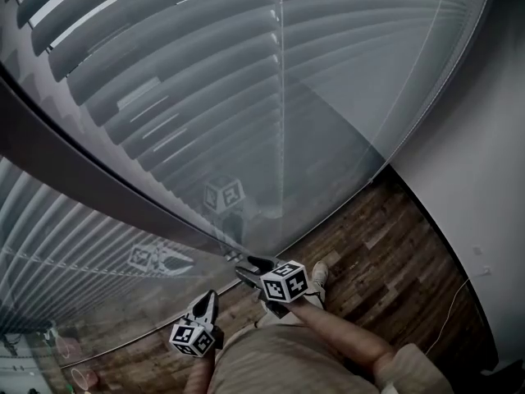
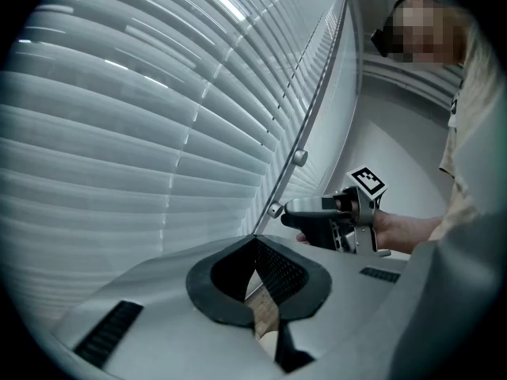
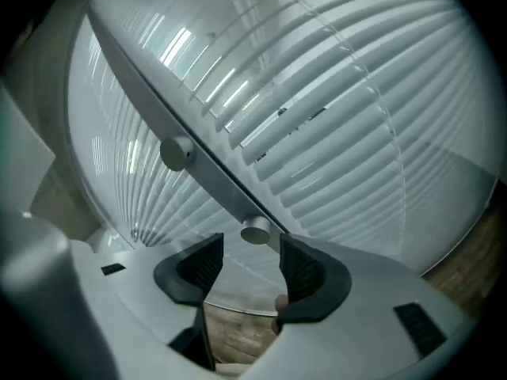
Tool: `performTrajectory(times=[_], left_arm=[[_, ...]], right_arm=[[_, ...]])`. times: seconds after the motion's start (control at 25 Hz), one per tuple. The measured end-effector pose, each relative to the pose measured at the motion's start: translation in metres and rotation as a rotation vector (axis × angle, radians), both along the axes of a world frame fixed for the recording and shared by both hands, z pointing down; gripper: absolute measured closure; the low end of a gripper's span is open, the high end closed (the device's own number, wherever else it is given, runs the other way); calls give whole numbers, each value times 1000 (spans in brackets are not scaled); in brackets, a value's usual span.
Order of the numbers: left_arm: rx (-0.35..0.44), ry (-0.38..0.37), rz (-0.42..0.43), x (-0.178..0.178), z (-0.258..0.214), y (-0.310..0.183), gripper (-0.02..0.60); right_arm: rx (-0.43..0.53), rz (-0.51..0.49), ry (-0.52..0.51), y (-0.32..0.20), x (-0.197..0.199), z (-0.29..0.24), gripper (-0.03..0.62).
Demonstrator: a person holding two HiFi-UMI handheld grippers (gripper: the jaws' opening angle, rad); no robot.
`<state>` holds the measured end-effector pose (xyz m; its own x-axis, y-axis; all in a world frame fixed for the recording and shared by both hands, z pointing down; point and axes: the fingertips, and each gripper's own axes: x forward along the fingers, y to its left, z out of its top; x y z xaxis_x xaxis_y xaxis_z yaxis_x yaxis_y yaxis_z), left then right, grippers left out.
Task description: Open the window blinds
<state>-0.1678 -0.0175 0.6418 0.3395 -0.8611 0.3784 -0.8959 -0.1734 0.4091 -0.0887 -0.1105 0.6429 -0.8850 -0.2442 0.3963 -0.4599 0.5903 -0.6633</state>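
Head view: the window blinds (image 1: 205, 80) hang behind glass with slats closed. The left gripper (image 1: 207, 304) and right gripper (image 1: 246, 263) sit low at the frame (image 1: 98, 167), probably because the slat control is there.

Left gripper view: its jaws are together and empty, parked clear of the work.

Right gripper view: its jaws stand wide apart. The lower knob (image 3: 255, 230) is just ahead of the tips, ungripped.

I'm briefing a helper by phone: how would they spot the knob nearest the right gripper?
Find the grey frame bar that runs between the two panes of slatted blinds. Two round metal knobs sit on it; this knob is the lower one, just ahead of the right gripper's open fingers, unlike the upper knob.
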Motion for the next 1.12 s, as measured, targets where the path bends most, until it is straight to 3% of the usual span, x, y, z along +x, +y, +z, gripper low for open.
performTrajectory(times=[0.2,0.28,0.32,0.4,0.56,0.64,0.72,0.8,1.04,1.12], left_arm=[[2,5,7,2,1,-2,568],[-2,6,7,2,1,-1,568],[-5,7,6,1,1,1,568],[-9,7,5,-1,2,3,568],[-8,-1,5,-3,7,0,568],[-6,-2,7,-2,5,-2,568],[-3,0,11,0,2,-2,568],[-1,0,15,1,-1,-3,568],[-5,-3,27,3,2,-2,568],[-4,-3,31,4,0,-3,568]], right_arm=[[-125,48,-122,-8,-6,-1,370],[-153,53,-121,-8,-9,4,400],[-153,52,-105,-7,-10,7,464],[-118,45,-53,-6,-11,9,464],[67,-6,172,-10,-11,10,467],[285,-72,389,-9,-11,7,467],[591,-149,663,-7,-12,3,467],[780,-183,823,-6,-12,3,467],[824,-185,794,-6,-12,4,465],[834,-188,733,-5,-12,3,462]])
